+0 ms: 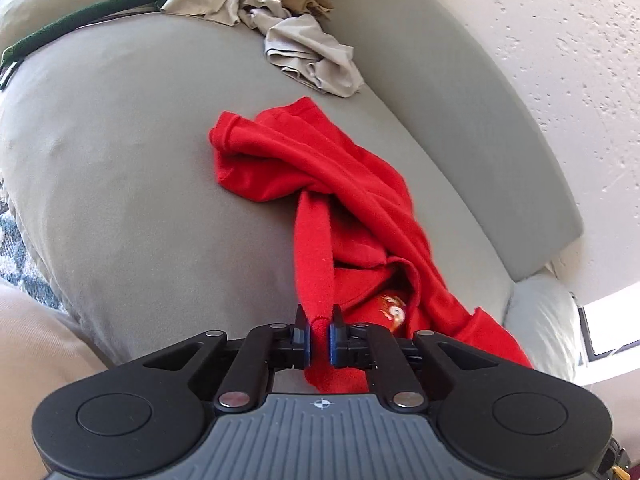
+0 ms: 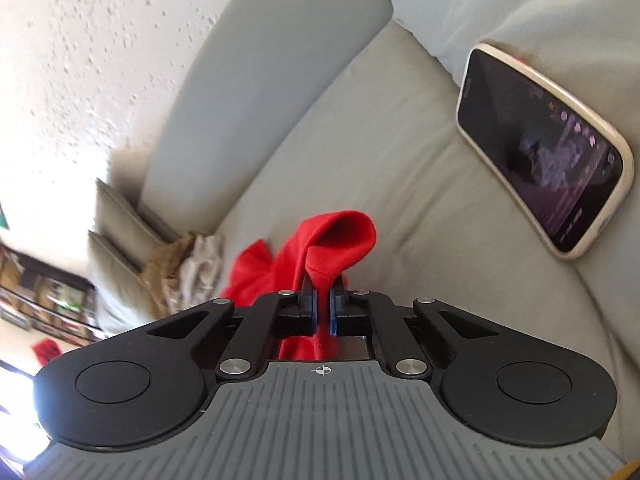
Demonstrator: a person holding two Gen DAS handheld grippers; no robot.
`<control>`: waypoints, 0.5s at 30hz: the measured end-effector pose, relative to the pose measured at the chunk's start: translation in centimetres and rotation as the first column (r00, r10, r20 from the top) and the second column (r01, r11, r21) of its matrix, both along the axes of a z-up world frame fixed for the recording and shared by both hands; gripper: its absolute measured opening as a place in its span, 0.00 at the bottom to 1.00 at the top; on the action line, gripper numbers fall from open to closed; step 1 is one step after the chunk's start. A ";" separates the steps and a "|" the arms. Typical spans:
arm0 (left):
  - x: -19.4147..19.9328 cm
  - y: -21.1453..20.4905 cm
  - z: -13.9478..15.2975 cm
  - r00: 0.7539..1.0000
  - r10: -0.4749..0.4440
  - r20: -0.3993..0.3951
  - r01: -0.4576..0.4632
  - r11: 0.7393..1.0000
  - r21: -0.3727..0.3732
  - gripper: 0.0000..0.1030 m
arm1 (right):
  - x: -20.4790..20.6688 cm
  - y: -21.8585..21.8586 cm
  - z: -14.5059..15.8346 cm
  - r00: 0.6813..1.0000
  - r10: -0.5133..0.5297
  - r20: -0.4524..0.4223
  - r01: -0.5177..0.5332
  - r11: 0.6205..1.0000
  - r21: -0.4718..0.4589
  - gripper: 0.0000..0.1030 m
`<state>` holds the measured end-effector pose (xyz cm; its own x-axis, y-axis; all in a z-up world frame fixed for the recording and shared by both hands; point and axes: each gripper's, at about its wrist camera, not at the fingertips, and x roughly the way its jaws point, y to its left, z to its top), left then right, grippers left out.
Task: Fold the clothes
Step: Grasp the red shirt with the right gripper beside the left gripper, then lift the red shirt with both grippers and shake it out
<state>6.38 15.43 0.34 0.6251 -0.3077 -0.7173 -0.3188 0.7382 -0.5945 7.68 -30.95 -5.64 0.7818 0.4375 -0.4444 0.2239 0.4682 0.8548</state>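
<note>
The left gripper (image 1: 319, 330) is clenched on a bunched edge of the red shirt (image 1: 320, 184), its blue pads nearly meeting with a narrow strip of cloth pinched between them. From there the shirt runs away in a twisted rope across the grey sofa seat (image 1: 120, 184) and spreads into a crumpled heap near the backrest. The right gripper (image 2: 323, 312) is likewise closed tight on another fold of the same red shirt (image 2: 332, 240), which humps up just past the fingertips and hangs below them. Far along the seat lies a pile of beige and tan clothes (image 1: 280, 20), with a green strap (image 1: 80, 20) to its left. A phone (image 2: 544, 152) in a pale case leans on a cushion to the right, its screen lit but too dim and blurred to read. A printed design in orange and white (image 1: 394, 308) shows on the shirt beside the left gripper, mostly hidden by folds, so no lettering can be made out. The shelves at the far left of the right wrist view are a blur.
</note>
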 end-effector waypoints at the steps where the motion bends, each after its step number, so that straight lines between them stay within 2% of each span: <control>1: -0.8 0.2 1.1 1.000 -0.010 0.008 0.011 0.999 -0.046 0.05 | -0.8 0.0 0.9 1.000 0.005 0.010 -0.005 0.998 0.066 0.05; 2: -1.7 0.6 2.8 0.999 -0.019 0.048 0.024 0.994 -0.106 0.05 | -1.4 0.4 2.3 0.999 0.011 0.030 -0.014 0.995 0.102 0.05; 3: -2.3 1.0 4.6 0.996 -0.024 0.086 0.035 0.992 -0.120 0.05 | -2.0 0.8 3.9 0.998 0.020 0.063 -0.027 0.993 0.114 0.05; 5: -3.3 2.0 9.4 0.978 -0.017 0.207 0.042 0.992 -0.118 0.05 | -3.9 0.8 8.1 0.987 0.026 0.157 -0.046 0.991 0.125 0.05; 6: -4.1 2.6 12.4 0.958 -0.004 0.288 0.039 0.992 -0.118 0.05 | -4.4 0.9 10.8 0.975 0.021 0.220 -0.050 0.991 0.127 0.05; 8: -5.6 3.7 18.3 0.880 0.030 0.474 0.042 0.989 -0.142 0.05 | -6.3 0.9 16.9 0.929 0.004 0.369 -0.048 0.993 0.110 0.05; 10: -7.2 4.2 23.1 0.771 0.071 0.632 0.051 0.984 -0.172 0.05 | -9.3 0.5 22.8 0.864 -0.039 0.501 0.008 0.998 0.064 0.05; 11: -7.9 4.3 24.7 0.734 0.081 0.675 0.058 0.982 -0.180 0.05 | -11.2 0.4 25.7 0.827 -0.063 0.558 0.055 0.998 0.032 0.05; 12: -7.7 3.7 26.2 0.709 0.079 0.701 0.057 0.984 -0.168 0.06 | -12.9 0.5 28.2 0.797 -0.081 0.598 0.106 0.994 -0.008 0.05; 13: -7.8 2.9 27.2 0.715 0.060 0.697 0.045 0.990 -0.131 0.06 | -14.2 0.7 30.1 0.786 -0.078 0.613 0.137 0.989 -0.049 0.05; 15: -8.0 1.4 29.1 0.727 0.022 0.686 0.023 0.998 -0.057 0.05 | -15.6 1.4 32.9 0.802 -0.026 0.597 0.137 0.980 -0.142 0.05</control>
